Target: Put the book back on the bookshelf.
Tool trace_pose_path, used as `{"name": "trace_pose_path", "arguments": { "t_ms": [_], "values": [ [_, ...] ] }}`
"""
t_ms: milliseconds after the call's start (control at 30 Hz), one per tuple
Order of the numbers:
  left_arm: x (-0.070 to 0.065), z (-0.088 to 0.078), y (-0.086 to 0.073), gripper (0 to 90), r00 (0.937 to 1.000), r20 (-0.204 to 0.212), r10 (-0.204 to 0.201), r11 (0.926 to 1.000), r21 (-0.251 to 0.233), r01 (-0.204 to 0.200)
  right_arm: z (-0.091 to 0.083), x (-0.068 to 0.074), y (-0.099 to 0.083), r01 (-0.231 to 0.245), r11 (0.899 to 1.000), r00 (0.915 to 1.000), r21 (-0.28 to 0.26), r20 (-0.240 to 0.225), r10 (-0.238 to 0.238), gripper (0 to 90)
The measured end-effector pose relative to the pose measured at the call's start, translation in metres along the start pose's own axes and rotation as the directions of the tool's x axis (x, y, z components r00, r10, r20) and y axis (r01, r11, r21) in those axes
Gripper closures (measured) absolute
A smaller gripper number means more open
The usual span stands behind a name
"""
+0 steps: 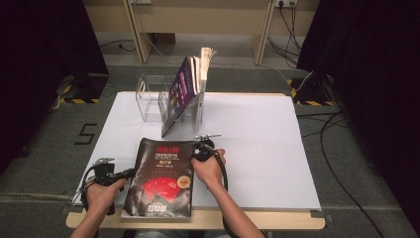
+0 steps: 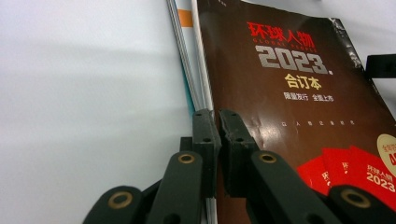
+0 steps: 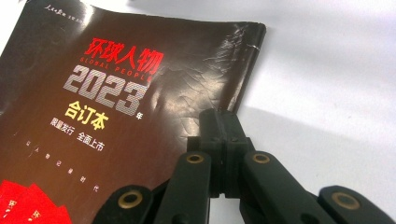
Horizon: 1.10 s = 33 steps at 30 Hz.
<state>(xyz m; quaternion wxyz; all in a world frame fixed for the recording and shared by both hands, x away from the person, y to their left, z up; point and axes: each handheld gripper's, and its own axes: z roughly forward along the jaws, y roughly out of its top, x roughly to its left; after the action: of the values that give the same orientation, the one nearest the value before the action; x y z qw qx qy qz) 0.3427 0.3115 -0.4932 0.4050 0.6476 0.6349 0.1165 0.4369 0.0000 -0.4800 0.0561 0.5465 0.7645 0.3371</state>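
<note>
From the high view, your magazine [image 1: 161,178] lies flat at the near edge of the table [image 1: 257,144], with the left gripper [image 1: 130,172] at its left edge and the right gripper [image 1: 199,150] at its far right corner; a clear rack [image 1: 153,99] of books stands beyond.

In the left gripper view, your jaws are pinching the cover's edge, and loose pages [image 2: 187,51] show beside it, which the high view hides.

In the right gripper view, your jaws are pressed together on the creased corner.

You seem ready to lift it; raise both hands evenly toward the rack.
</note>
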Motion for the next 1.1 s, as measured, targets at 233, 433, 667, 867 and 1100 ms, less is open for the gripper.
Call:
{"name": "trace_pose_path", "arguments": {
  "t_ms": [233,433,667,867,1100],
  "values": [
    [-0.004,-0.01,-0.008,84.9,0.9993,-0.004,0.036,0.9993,0.012,-0.036,-0.004,0.003,-0.006,0.005,1.0,0.9999,0.012,-0.014,-0.004,90.0],
    [-0.005,-0.014,-0.012,83.7,0.9981,-0.009,0.06,0.998,0.016,-0.06,-0.007,0.007,-0.01,0.018,0.999,0.9997,0.026,-0.014,-0.018,90.0],
    [0.0,-0.017,-0.01,75.6,0.9976,-0.015,0.068,0.9976,-0.012,-0.068,-0.01,0.005,-0.004,0.016,1.0,0.9989,-0.014,-0.043,-0.016,76.4],
    [-0.003,-0.018,-0.006,59.9,0.9957,-0.019,0.091,0.993,-0.074,-0.092,-0.031,0.008,0.025,0.004,0.973,0.997,-0.232,-0.075,-0.022,65.3],
    [-0.009,-0.018,-0.002,56.8,0.9934,-0.004,0.115,0.9878,-0.106,-0.114,-0.05,0.017,0.062,0.017,0.914,0.9955,-0.406,-0.078,-0.054,56.2]
  ]
}}
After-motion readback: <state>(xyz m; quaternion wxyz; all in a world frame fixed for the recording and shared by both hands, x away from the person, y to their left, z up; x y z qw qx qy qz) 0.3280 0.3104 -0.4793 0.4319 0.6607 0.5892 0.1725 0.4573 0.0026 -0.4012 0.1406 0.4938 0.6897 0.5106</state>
